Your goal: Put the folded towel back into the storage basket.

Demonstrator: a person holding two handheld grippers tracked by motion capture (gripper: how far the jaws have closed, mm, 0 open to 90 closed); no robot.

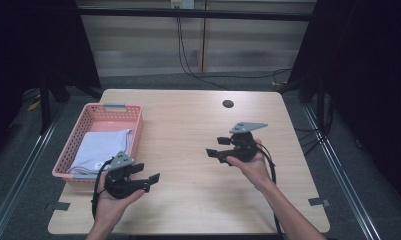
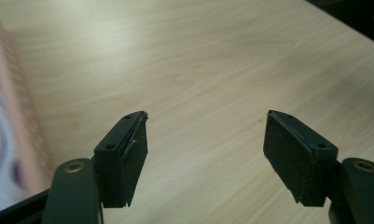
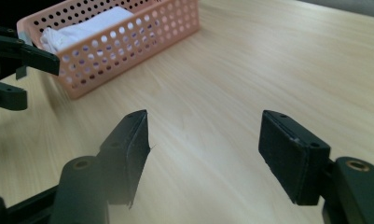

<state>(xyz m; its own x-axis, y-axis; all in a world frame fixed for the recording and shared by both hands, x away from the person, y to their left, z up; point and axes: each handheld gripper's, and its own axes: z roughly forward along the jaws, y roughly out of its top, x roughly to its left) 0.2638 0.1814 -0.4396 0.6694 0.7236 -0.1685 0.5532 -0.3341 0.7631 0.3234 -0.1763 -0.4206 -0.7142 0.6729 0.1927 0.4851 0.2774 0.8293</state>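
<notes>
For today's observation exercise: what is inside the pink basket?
The basket holds a folded pale cloth, white to light lilac, covering most of its floor. Anything beneath the cloth is hidden, so whether more lies under it cannot be told.

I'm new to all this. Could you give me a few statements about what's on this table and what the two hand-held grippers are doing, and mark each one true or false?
1. A folded pale cloth lies inside the pink basket. True.
2. The left gripper is clamped on the cloth. False: its jaws stand apart over bare wood with nothing between them.
3. The basket sits near the table's left edge in the high view. True.
4. The right gripper holds a cup. False: its jaws are open and empty.
5. The basket is blue. False: it is pink, with small round holes in its walls.
</notes>
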